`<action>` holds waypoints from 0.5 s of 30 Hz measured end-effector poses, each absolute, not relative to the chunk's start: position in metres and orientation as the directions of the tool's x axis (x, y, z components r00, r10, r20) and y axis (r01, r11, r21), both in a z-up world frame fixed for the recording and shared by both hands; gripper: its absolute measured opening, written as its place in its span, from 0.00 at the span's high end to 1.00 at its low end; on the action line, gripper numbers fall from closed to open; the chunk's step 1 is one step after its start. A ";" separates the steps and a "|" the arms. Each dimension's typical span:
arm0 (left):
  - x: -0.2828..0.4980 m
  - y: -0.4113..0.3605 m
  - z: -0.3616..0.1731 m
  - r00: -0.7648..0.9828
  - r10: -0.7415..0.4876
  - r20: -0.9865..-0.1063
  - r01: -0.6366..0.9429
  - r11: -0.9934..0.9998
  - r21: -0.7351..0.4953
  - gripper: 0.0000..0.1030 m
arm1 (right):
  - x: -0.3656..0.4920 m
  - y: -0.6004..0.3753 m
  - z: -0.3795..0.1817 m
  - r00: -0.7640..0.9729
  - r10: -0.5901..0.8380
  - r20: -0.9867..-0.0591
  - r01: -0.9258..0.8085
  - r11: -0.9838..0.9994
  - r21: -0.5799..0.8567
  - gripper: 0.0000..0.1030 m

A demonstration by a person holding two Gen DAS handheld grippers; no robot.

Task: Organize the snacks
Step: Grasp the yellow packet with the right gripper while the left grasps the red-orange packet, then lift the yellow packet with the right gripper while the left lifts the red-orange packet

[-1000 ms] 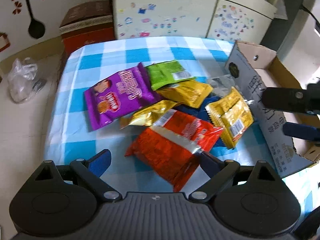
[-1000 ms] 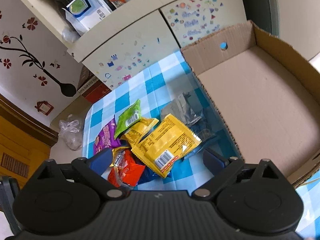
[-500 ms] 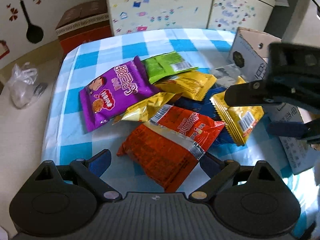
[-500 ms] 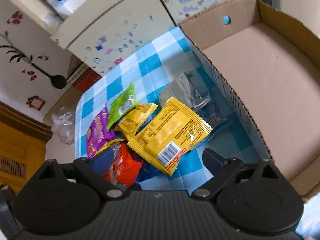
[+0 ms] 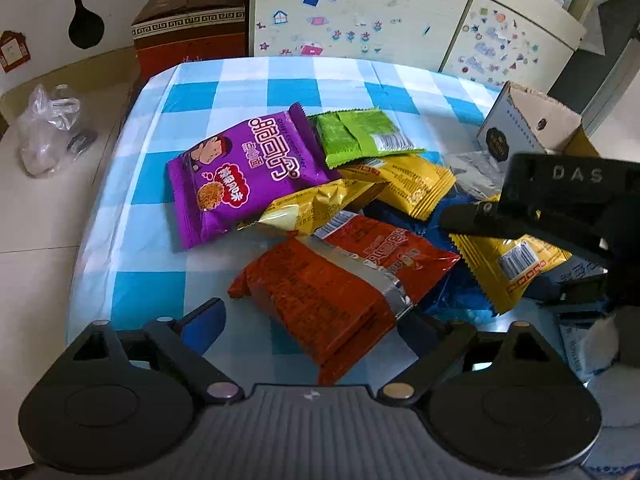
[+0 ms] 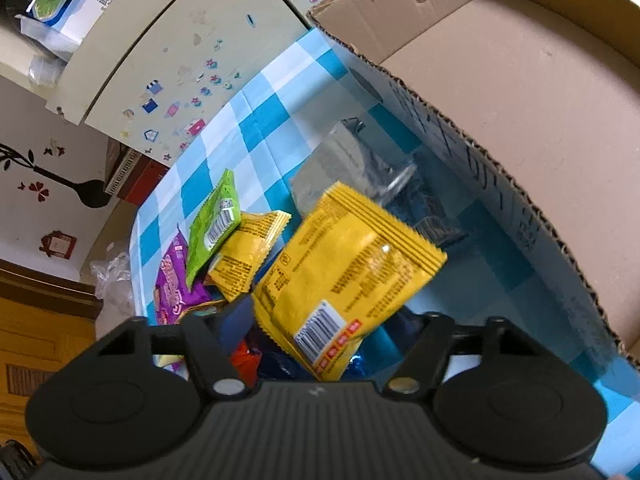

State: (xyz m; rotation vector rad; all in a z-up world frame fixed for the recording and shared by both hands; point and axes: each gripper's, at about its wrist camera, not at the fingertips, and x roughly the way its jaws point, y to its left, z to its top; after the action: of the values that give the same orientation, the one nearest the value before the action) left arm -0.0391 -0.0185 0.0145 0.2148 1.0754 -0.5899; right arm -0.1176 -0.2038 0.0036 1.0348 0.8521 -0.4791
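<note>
Snack packets lie heaped on the blue-checked tablecloth (image 5: 200, 120). A red packet (image 5: 340, 280) lies between the fingers of my left gripper (image 5: 312, 322). Those jaws are closing, with a gap still showing at the left pad. My right gripper (image 6: 324, 324) straddles a yellow packet (image 6: 344, 264), barcode end nearest the camera. Its jaws are closing and the pads stand close to the packet's two edges. In the left wrist view the right gripper (image 5: 520, 256) reaches in from the right over the same yellow packet (image 5: 516, 264). An open cardboard box (image 6: 520, 120) stands to the right.
Purple (image 5: 240, 176), green (image 5: 360, 132), two more yellow (image 5: 408, 184) and blue (image 5: 460, 304) packets lie in the heap. A silver packet (image 6: 352, 160) lies by the box wall. A stickered cabinet (image 5: 360, 20) stands behind the table. A red-brown box (image 5: 188, 24) and plastic bag (image 5: 48, 128) are on the left.
My right gripper came down over the yellow packet and its jaws narrowed around it. The left gripper's jaws narrowed a little around the red packet. The left hand hardly moved.
</note>
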 end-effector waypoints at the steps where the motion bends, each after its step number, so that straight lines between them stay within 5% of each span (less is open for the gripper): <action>1: -0.039 -0.018 0.015 0.341 -0.349 -0.873 0.548 0.828 -0.117 0.13 | -0.118 -0.203 0.005 0.605 0.033 -0.795 0.698 0.457 0.551 0.47; 6: -0.038 -0.013 0.019 0.314 -0.397 -0.862 0.540 0.822 -0.181 0.32 | -0.118 -0.200 0.015 0.622 0.001 -0.783 0.683 0.487 0.544 0.61; 15: -0.039 -0.004 0.027 0.353 -0.415 -0.839 0.536 0.824 -0.182 0.51 | -0.126 -0.194 0.023 0.652 0.000 -0.759 0.640 0.536 0.550 0.77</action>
State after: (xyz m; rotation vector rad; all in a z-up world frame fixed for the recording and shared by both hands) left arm -0.0395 -0.0040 0.0271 0.1320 1.0425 -0.6169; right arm -0.1255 -0.1938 0.0234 0.9397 0.7859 -0.4315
